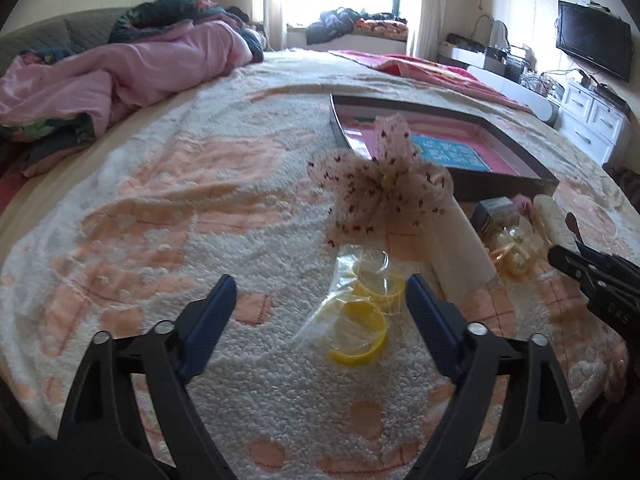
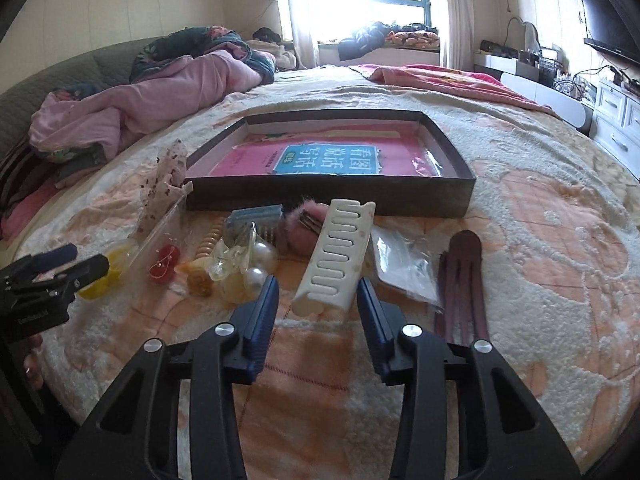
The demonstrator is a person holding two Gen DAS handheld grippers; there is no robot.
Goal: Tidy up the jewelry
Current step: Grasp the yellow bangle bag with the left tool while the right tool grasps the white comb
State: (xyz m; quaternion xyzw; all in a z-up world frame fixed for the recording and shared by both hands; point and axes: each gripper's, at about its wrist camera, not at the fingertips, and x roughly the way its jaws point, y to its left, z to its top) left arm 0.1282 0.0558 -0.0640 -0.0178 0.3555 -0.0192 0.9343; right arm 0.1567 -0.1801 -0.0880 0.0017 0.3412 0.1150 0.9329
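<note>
On the fleecy bedspread lies a clear bag with yellow bangles (image 1: pixel 360 320). My left gripper (image 1: pixel 320 292) is open around it: the bag sits between the blue fingers, nearer the right one, with no pad pressing on it. A spotted lace bow (image 1: pixel 380 188) lies just beyond. In the right wrist view a white comb-like hair clip (image 2: pixel 336 252) points at me. My right gripper (image 2: pixel 318 292) is open, its fingers narrowly set to either side of the clip's near end, with a small gap showing on the left. A shallow dark box (image 2: pixel 328 198) holds a pink book.
Around the white clip lie a brown hair clip (image 2: pixel 460 280), a clear packet (image 2: pixel 404 264), pearl pieces (image 2: pixel 256 268), a pink fuzzy clip (image 2: pixel 294 216) and red beads (image 2: pixel 164 264). A pink quilt (image 2: pixel 132 108) is heaped at the far left. Drawers (image 2: pixel 616 128) stand at the right.
</note>
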